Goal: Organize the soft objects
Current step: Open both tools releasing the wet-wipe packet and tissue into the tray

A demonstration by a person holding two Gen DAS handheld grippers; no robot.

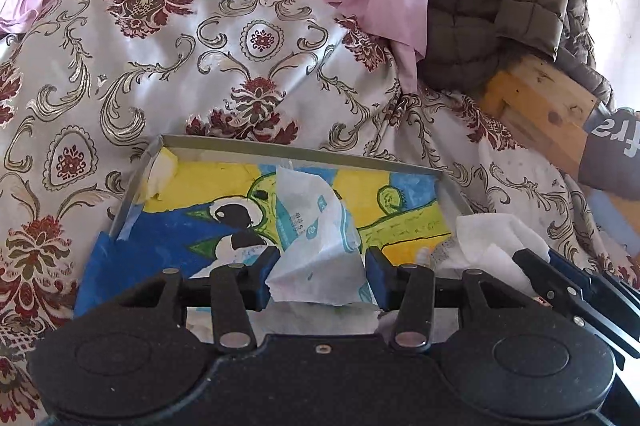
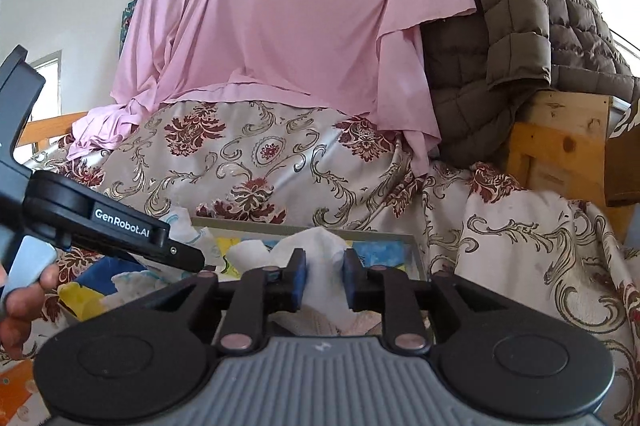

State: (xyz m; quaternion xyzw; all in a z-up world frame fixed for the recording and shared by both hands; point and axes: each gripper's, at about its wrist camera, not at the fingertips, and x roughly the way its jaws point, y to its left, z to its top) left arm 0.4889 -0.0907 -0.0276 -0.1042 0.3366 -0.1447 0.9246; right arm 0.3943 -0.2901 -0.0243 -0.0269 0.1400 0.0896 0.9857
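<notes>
Low in both frames, over the shallow painted tray [image 1: 304, 152], the left gripper [image 1: 322, 272] pinches a crumpled tissue packet [image 1: 316, 226] while the right gripper [image 2: 325, 280], fingers narrow, straddles a white tissue [image 2: 324, 250]; both still need placing.

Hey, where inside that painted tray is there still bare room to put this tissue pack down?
Free: the tray's far strip of yellow between the back rim and the tissue pack, and its blue left corner. Crowded: the near right corner, where white tissue and the right gripper sit beside the left gripper.
</notes>
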